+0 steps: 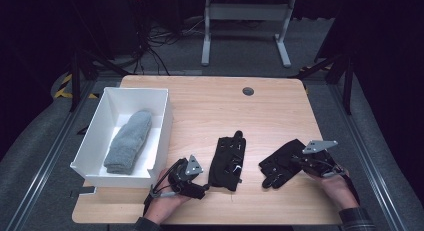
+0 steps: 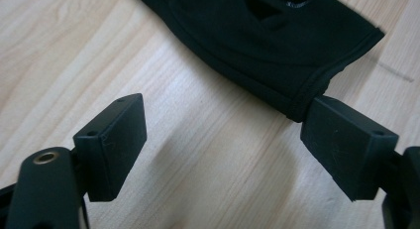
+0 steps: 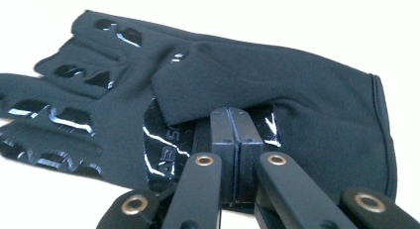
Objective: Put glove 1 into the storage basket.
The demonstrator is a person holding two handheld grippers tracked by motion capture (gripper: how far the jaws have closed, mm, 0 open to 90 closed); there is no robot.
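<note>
While the left gripper (image 2: 223, 149) gapes, the right gripper (image 3: 232, 115) pinches a black glove (image 3: 277, 75), lettering unreadable.

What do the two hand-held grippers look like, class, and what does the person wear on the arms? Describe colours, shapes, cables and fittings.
Both the left gripper and the right gripper are black, each topped by a grey three-cornered plate. Their jaws end in blocky rectangular black pads, carried on flat links with brass-coloured rivets. A dark cable trails from the left gripper. Dark sleeve cuffs cover the wrists.
</note>
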